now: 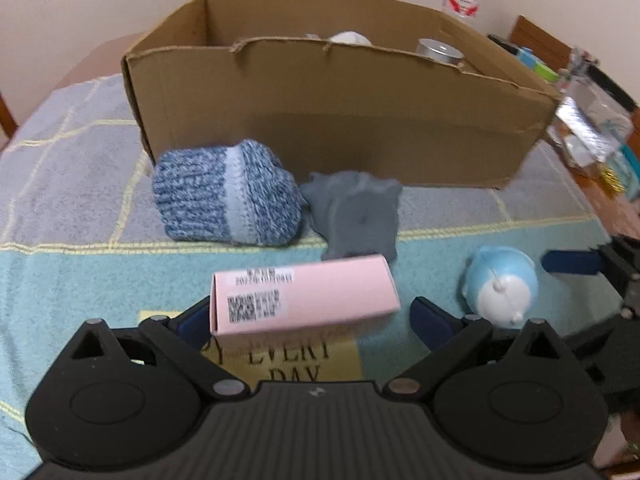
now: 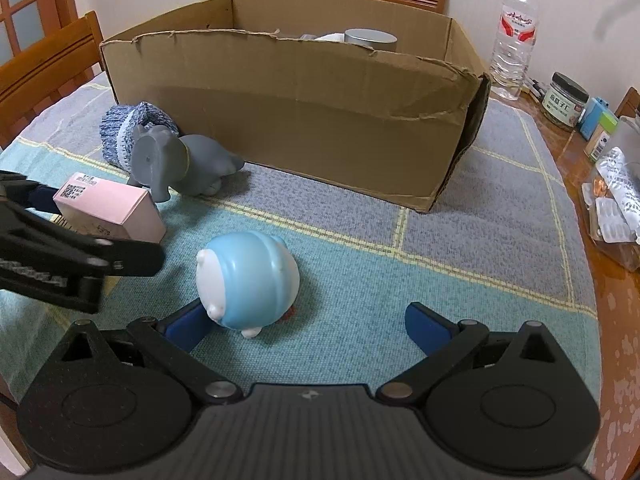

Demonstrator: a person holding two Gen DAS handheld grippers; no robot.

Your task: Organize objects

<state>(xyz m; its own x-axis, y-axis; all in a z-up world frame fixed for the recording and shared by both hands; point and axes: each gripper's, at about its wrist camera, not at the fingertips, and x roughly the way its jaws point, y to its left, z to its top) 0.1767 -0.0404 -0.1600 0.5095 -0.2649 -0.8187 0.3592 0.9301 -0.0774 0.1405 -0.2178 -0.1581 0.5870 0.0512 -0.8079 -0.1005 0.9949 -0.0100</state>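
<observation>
Both grippers we are holding spread wide: left gripper (image 1: 308, 320) bracketing the pink carton (image 1: 304, 300), right gripper (image 2: 308, 320) bracketing the blue-and-white toy (image 2: 248, 280).

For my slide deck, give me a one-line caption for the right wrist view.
Open right gripper nears a blue toy lying on the table mat before a cardboard box.

Box: cardboard box (image 2: 280, 120) fills the upper centre of the right wrist view, on the tablecloth (image 2: 480, 240).
Inside: tin (image 2: 371, 41) at the far right.
Lower left: knitted roll (image 2: 120, 136), elephant toy (image 2: 176, 160) before it, carton (image 2: 108, 208) nearest.
Centre foreground: round toy (image 2: 248, 280).
Upper right: bottle (image 2: 514, 36), jar (image 2: 566, 100) beside the box.
</observation>
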